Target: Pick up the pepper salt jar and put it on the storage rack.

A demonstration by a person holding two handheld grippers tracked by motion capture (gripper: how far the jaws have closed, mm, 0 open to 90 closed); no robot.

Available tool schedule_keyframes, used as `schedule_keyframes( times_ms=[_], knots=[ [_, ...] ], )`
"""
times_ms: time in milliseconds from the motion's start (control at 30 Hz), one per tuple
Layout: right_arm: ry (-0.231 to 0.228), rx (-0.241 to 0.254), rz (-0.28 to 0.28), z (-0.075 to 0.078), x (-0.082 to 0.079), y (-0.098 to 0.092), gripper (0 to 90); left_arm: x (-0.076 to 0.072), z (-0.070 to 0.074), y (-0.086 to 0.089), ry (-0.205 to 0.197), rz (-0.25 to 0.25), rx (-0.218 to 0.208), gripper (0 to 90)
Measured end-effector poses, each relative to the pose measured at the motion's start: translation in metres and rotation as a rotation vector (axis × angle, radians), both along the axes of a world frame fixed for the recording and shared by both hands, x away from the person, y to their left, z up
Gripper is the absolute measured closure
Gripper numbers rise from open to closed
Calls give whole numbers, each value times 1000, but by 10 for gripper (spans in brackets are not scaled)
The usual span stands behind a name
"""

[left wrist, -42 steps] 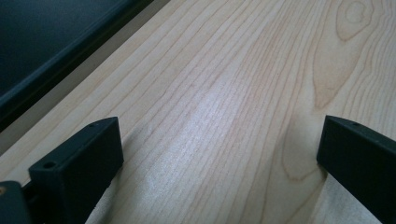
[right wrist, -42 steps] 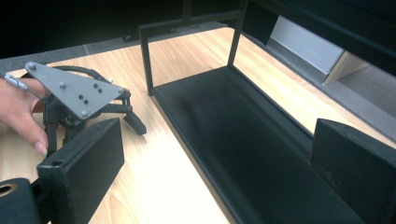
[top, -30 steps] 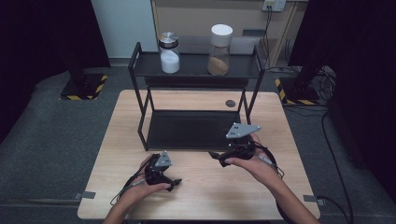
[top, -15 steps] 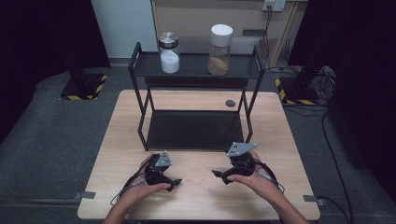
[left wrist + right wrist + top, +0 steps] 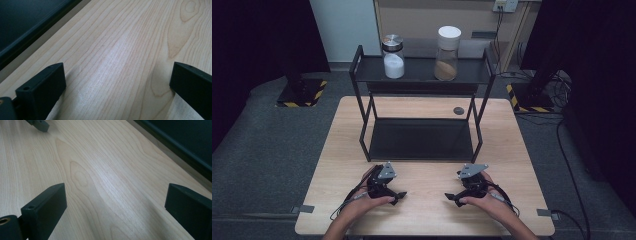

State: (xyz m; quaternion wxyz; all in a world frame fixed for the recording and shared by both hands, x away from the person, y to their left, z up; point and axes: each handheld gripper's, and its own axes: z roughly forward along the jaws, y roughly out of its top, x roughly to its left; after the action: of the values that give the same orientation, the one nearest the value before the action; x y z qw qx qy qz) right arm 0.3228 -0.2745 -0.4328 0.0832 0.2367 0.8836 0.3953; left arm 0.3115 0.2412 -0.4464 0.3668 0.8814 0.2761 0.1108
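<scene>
— Resting low in the frame, left of centre on the wooden table [image 5: 512, 145]: left gripper [image 5: 396, 196], held in a hand [image 5: 362, 206], jaws spread wide, nothing but bare wood grain between them in the left gripper view.
— Noted. Right of centre, same height?
— Right gripper [image 5: 452, 197], under the other hand [image 5: 484, 204], jaws likewise parted and empty; tips turned toward the left gripper, well apart from it. Grey three-cornered plate on top of each.
— Centre of frame?
— Black two-tier metal rack [image 5: 422, 140], lower shelf bare, standing on the table beyond both grippers.
— Upper shelf?
— Glass jar with a silver lid [image 5: 393, 56], white powder inside, upper centre-left; beside it, taller jar with a white lid [image 5: 447, 52], brown granules at the bottom. Both upright, apart from each other.
— Other items?
— Small dark round disc [image 5: 458, 110] on the table behind the rack, right of centre.
</scene>
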Motion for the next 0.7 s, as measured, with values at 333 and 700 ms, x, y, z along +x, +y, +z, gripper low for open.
schedule_keyframes(
  times_ms=[333, 700],
  knots=[
    [17, 5, -13, -12, 2, -14, 51, 0, 0, 0, 0, 0, 0, 0],
    [-20, -44, 2, -15, -7, -7, 13, 0, 0, 0, 0, 0, 0, 0]
  ],
)
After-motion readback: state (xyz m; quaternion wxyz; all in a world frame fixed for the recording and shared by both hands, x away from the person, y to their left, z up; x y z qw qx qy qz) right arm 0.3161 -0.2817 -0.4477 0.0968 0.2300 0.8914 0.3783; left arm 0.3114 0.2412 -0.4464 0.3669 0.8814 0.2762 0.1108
